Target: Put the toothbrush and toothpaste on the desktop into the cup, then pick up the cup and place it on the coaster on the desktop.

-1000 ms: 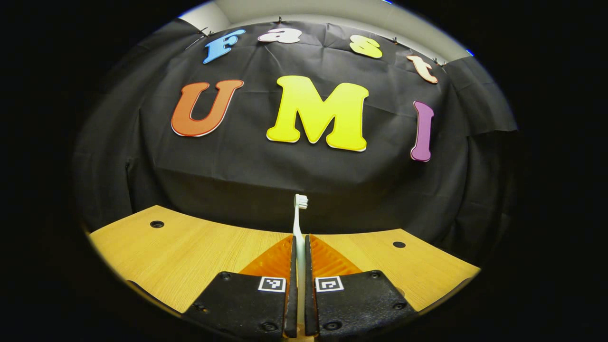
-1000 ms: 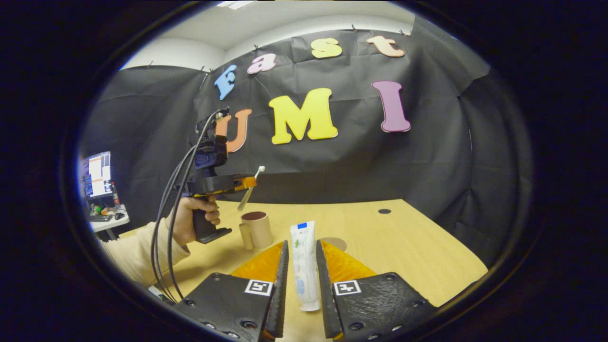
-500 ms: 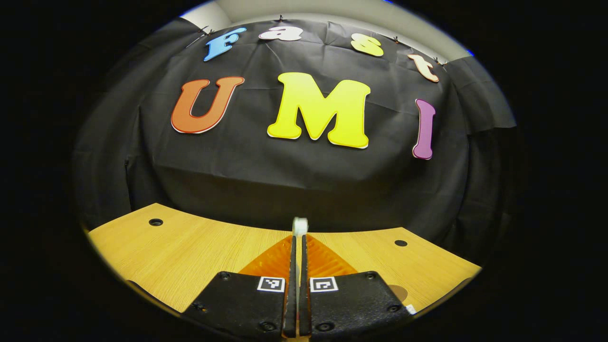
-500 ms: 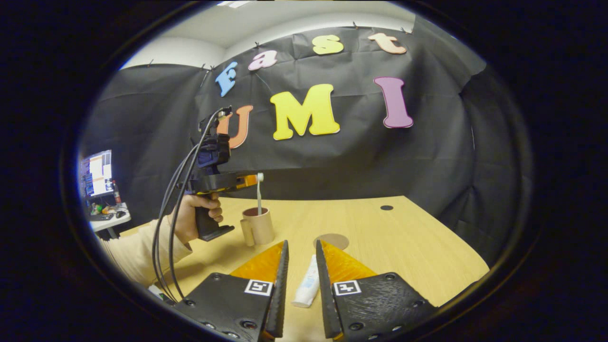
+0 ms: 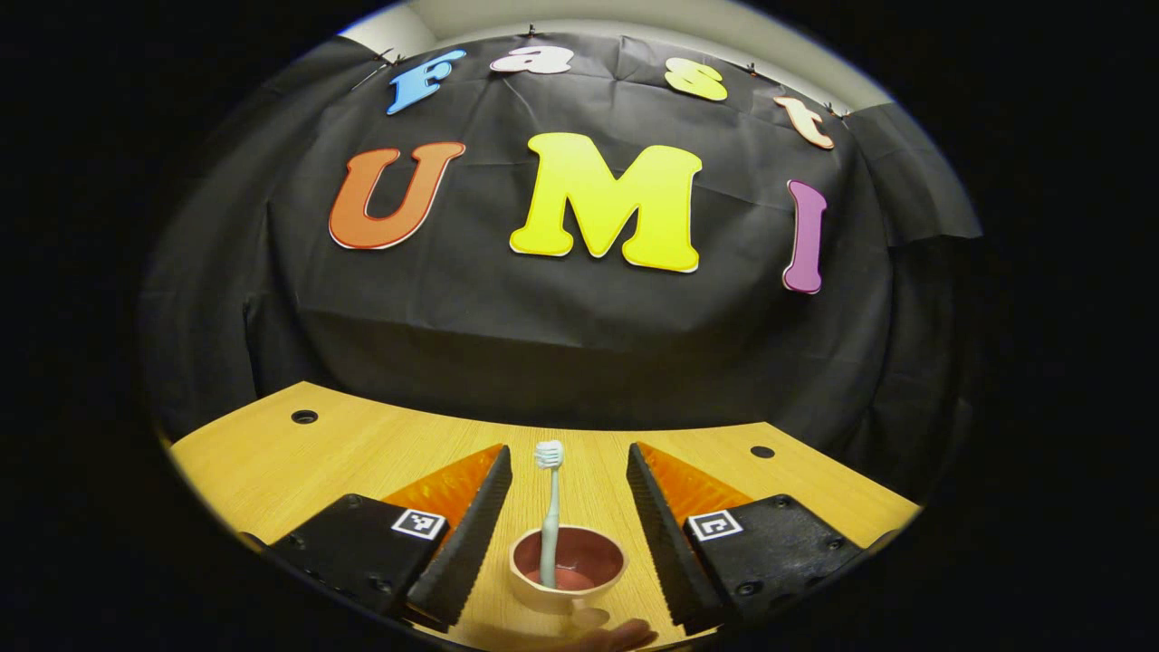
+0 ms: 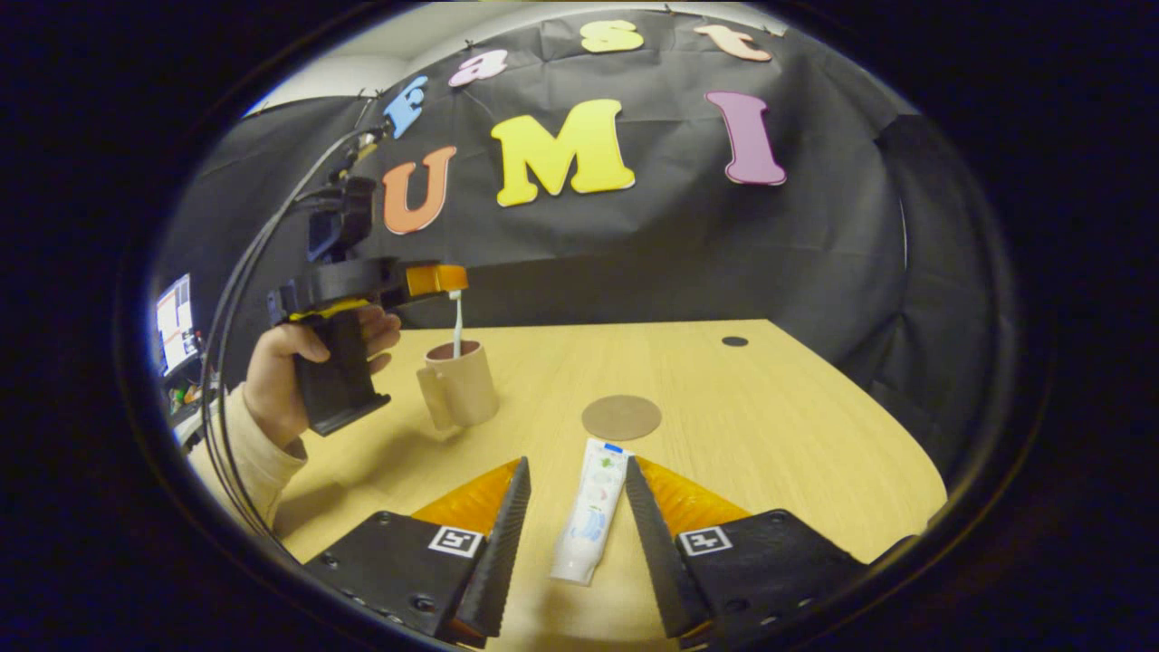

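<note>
Left tool [image 5: 566,484] spread above round cup [image 5: 568,563] holding slim toothbrush [image 5: 549,516].

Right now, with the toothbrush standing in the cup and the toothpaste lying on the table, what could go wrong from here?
1. The left claw is open right over the cup; the toothbrush stands between its fingers, so pulling away sideways could tip it out.
2. The toothpaste lies flat between the open right claw fingers; closing on it may slide it along the table or pinch only an edge.
3. The coaster lies just beyond the toothpaste and could get nudged.
</note>
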Tool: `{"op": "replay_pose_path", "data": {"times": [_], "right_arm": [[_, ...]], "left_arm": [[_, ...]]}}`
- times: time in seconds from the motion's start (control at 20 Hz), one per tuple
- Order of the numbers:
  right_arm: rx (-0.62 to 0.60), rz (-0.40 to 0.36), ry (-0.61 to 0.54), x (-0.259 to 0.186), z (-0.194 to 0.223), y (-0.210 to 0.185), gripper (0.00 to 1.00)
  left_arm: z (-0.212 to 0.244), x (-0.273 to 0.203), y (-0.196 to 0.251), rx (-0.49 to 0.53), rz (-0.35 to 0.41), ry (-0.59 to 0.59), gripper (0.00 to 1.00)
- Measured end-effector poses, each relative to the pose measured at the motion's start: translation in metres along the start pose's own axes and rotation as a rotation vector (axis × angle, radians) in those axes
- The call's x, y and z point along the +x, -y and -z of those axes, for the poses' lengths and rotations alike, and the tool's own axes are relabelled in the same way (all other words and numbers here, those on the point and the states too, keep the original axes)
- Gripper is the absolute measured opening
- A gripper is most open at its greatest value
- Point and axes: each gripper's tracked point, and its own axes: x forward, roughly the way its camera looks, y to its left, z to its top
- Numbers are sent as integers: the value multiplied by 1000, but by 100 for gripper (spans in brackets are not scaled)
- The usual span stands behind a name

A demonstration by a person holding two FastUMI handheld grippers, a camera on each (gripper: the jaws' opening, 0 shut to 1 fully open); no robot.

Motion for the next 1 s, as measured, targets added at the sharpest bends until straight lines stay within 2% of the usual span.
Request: {"op": "replay_pose_path", "data": {"times": [0.1, 0.2, 0.25, 0.3, 0.5, 0.55, 0.6, 0.7, 0.8, 0.9, 1.0], "right_arm": [[-12, 2, -78, 18, 15, -1, 68], [-36, 50, -155, 34, 30, 7, 64], [-33, 47, -183, 37, 33, 6, 64], [-31, 51, -209, 42, 35, 4, 68], [-62, 99, -259, 52, 44, 2, 68], [-58, 106, -275, 53, 46, 1, 65], [-53, 118, -300, 55, 51, 1, 68], [-42, 128, -313, 58, 49, 0, 67], [-18, 101, -351, 60, 51, -9, 60], [-16, 101, -368, 64, 51, -9, 39], [-47, 92, -352, 64, 48, -12, 31]], "left_arm": [[-4, -12, 0, -8, 2, 9, 90], [-15, -28, -3, -11, -7, 48, 90], [-21, -37, -4, -8, -7, 71, 90], [-27, -46, -8, 5, -14, 94, 90], [-38, -77, -18, 85, -45, 152, 90], [-35, -84, -19, 98, -50, 155, 79], [-33, -89, -19, 100, -48, 154, 89], [-25, -99, -18, 89, -37, 134, 90], [-20, -108, -24, 70, -48, 131, 90], [-15, -112, -25, 44, -41, 120, 90], [-6, -116, -29, 35, -40, 95, 90]]}}
